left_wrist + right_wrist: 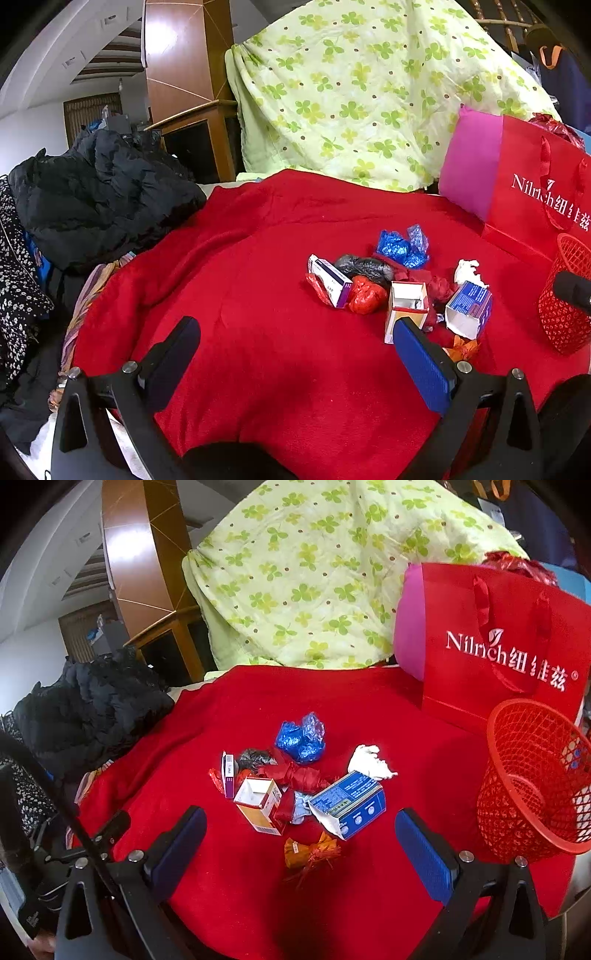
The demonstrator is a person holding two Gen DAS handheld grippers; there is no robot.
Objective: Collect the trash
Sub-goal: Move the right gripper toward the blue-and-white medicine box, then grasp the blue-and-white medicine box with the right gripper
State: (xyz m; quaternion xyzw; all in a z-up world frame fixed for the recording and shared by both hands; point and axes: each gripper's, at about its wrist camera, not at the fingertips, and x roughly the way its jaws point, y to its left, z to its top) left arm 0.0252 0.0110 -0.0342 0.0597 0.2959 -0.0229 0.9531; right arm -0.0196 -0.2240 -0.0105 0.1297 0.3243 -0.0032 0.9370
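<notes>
Two grippers gape empty | your right gripper [299, 843] sits nearer: orange wrapper [310, 853] between fingers | basket [532, 775] right.

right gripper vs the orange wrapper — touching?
Apart. In the right wrist view the orange wrapper lies on the red blanket between the open right gripper's fingers, red cloth visible on both sides.

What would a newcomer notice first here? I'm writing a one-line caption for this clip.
Probably the heap of trash on the red blanket: a blue-and-white carton, an open-topped box, crumpled blue plastic and white tissue. A red mesh basket stands to its right, before a red Nilrich bag. Both grippers are open.
</notes>
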